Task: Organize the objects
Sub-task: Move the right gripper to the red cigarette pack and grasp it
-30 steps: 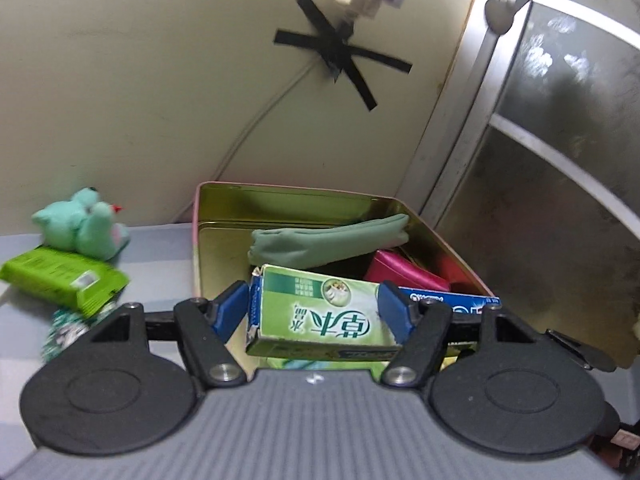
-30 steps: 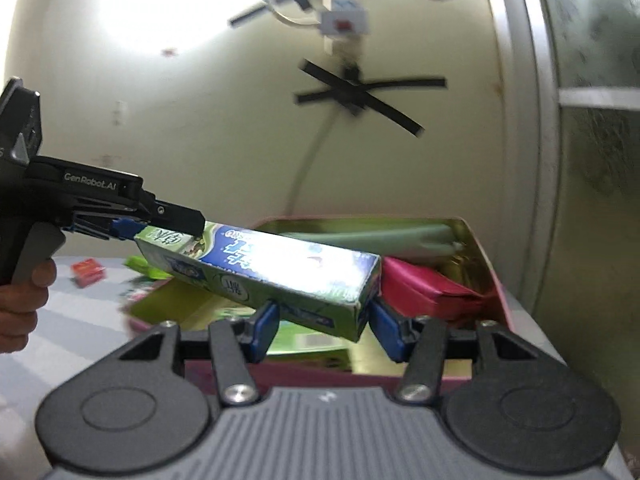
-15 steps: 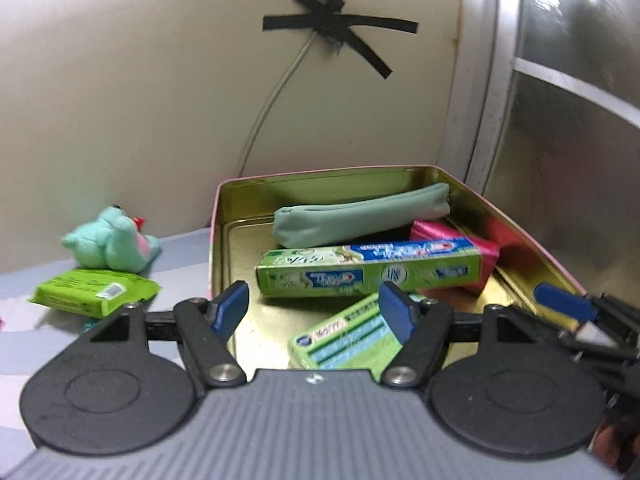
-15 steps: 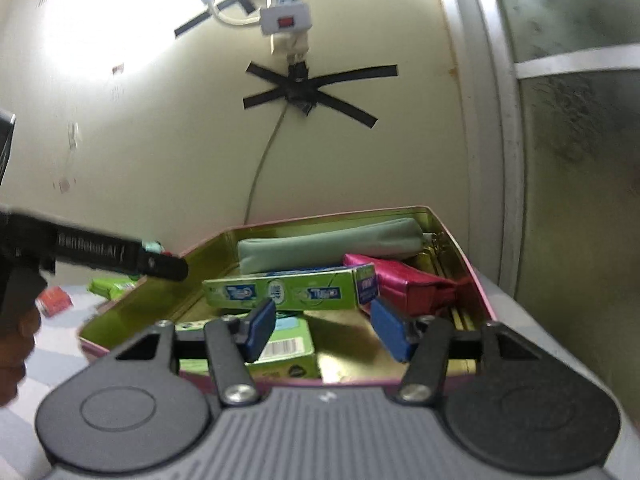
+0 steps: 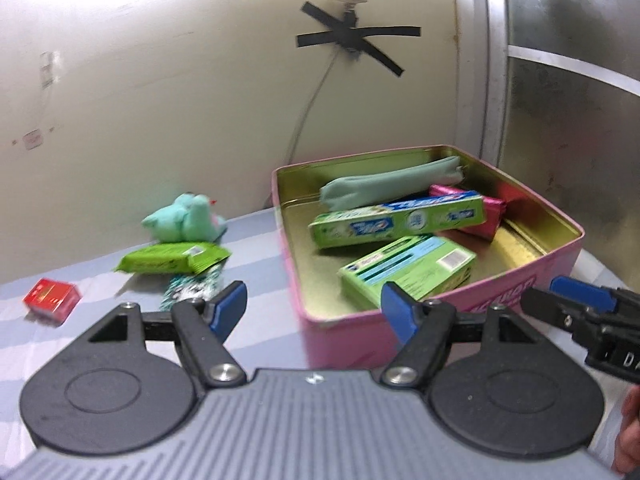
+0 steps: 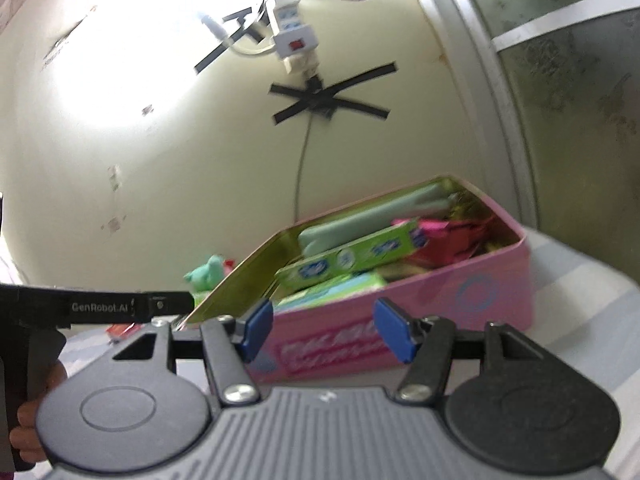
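With both the left hand-held gripper (image 5: 312,306) and right hand-held gripper (image 6: 322,330) opening and empty, a low swing toward the green packet (image 5: 172,258) could clip the pink tin (image 5: 440,320).

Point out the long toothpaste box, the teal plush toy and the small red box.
toothpaste box (image 5: 400,222): left wrist view, middle of its printed long side, inside the tin.
teal plush toy (image 5: 182,222): left wrist view, on its body.
small red box (image 5: 51,294): left wrist view, on its top face.
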The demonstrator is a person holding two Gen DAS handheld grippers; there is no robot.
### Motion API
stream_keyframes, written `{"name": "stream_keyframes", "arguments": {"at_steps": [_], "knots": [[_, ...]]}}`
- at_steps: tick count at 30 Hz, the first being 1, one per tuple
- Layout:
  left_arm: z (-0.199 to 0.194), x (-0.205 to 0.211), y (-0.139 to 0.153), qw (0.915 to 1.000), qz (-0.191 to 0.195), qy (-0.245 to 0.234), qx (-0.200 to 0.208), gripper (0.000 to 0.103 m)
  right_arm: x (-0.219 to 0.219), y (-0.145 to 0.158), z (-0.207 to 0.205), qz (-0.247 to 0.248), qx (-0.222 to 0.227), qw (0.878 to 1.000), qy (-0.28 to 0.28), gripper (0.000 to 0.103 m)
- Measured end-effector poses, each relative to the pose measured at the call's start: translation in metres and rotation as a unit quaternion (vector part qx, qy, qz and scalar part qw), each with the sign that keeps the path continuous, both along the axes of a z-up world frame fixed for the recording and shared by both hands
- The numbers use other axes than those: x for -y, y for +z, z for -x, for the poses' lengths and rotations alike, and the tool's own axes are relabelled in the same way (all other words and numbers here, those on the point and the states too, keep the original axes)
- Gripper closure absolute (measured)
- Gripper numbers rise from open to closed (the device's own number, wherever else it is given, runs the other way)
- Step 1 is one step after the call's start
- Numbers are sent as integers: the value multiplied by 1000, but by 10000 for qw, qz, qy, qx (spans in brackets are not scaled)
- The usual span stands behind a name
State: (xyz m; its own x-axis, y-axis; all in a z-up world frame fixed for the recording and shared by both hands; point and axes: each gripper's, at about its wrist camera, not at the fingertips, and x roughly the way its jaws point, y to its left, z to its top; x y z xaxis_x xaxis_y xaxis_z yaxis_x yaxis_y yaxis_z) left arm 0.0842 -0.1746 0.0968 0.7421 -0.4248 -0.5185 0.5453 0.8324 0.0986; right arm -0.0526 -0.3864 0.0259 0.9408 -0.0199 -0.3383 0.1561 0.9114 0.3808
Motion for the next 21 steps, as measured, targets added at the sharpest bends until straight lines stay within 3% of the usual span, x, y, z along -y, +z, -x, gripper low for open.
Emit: {"name": "stream_keyframes", "arguments": {"at_steps": [21], "knots": [[-41, -126, -34, 9913, -76, 1283, -277, 27, -117, -8, -50, 528, -845, 9863, 1313, 45]]}}
